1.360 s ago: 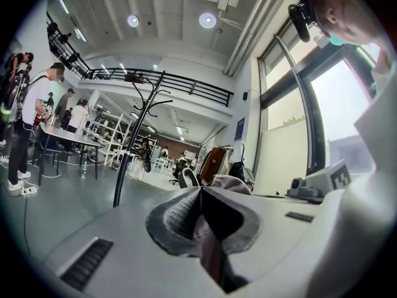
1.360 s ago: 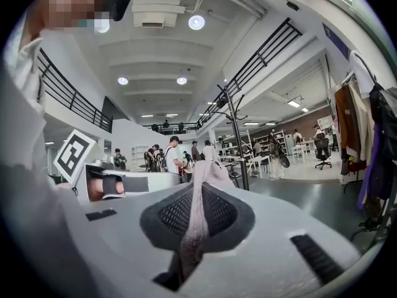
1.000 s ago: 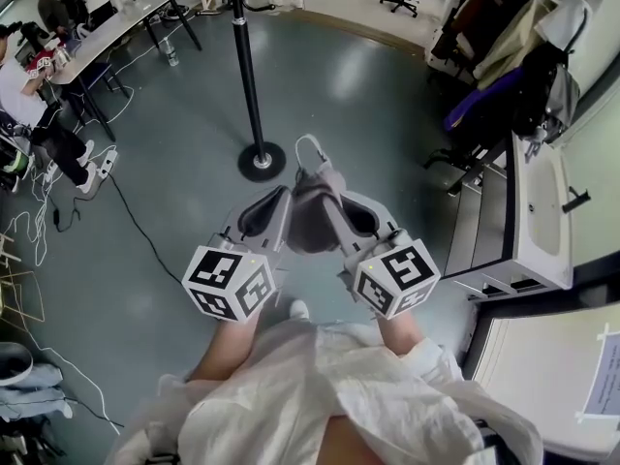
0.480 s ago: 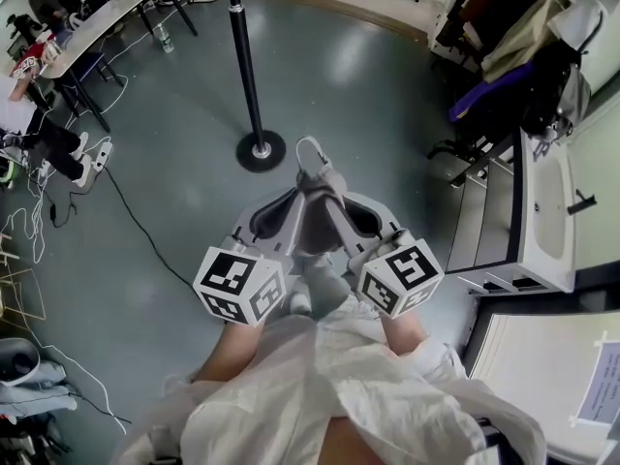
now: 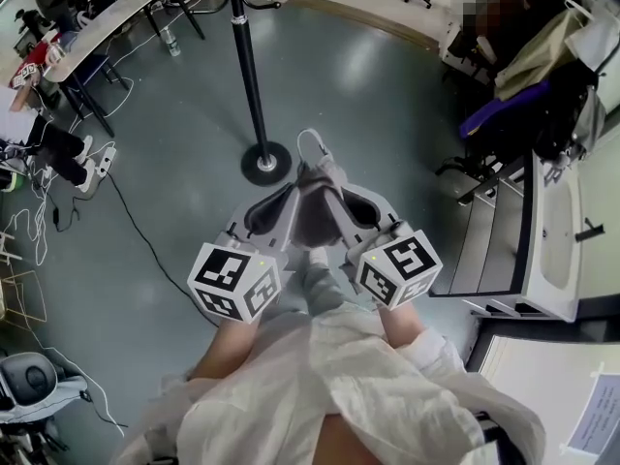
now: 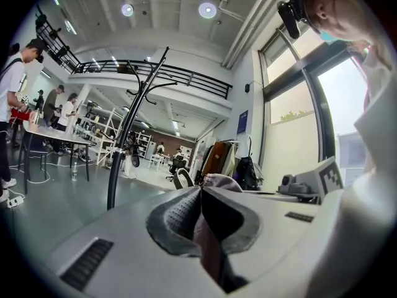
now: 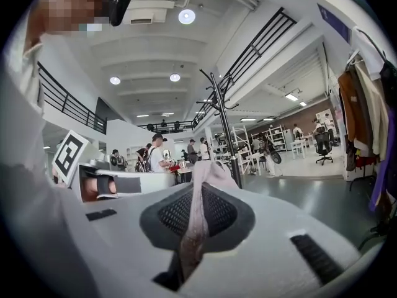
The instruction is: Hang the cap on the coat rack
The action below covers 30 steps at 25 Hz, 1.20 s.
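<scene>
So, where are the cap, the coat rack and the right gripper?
cap [image 5: 316, 211], head view, middle of its crown.
coat rack [image 5: 246, 61], head view, middle of its pole.
right gripper [image 7: 197, 194], right gripper view, between its jaw tips.

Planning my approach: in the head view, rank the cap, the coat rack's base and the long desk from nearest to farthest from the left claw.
1. Cap, gripped in the left claw.
2. Coat rack base, on the floor just beyond, slightly left.
3. Long desk, far off at upper left.
</scene>
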### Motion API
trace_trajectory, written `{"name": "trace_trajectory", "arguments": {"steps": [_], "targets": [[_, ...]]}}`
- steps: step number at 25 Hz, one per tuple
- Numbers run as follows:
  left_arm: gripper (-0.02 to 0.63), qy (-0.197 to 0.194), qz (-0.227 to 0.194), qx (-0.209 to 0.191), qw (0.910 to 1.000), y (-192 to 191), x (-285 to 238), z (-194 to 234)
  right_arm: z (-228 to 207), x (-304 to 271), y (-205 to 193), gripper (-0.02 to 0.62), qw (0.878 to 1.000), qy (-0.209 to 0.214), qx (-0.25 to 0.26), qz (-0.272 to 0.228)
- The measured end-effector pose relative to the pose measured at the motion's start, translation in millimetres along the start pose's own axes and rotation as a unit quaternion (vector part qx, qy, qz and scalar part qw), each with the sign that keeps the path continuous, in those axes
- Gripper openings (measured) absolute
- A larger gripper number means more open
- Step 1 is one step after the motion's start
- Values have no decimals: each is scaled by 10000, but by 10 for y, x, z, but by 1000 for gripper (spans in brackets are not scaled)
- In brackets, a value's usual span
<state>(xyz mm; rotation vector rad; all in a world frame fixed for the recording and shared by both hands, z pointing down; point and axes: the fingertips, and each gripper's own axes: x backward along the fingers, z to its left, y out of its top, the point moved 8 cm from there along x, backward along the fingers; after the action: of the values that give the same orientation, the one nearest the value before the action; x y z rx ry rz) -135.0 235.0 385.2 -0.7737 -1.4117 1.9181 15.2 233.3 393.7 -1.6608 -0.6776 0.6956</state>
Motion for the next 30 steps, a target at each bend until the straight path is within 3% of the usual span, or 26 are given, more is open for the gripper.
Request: {"name": "trace_trajectory", "arguments": {"steps": [18, 30], "targets": [[18, 257, -43, 19, 9997, 512, -1502, 926, -1308, -1237, 564, 11, 9994, 263, 150, -164], [18, 301, 9, -190, 9994, 689, -2269, 1140, -1982, -1696, 752, 11, 9986, 456, 234, -165]]}}
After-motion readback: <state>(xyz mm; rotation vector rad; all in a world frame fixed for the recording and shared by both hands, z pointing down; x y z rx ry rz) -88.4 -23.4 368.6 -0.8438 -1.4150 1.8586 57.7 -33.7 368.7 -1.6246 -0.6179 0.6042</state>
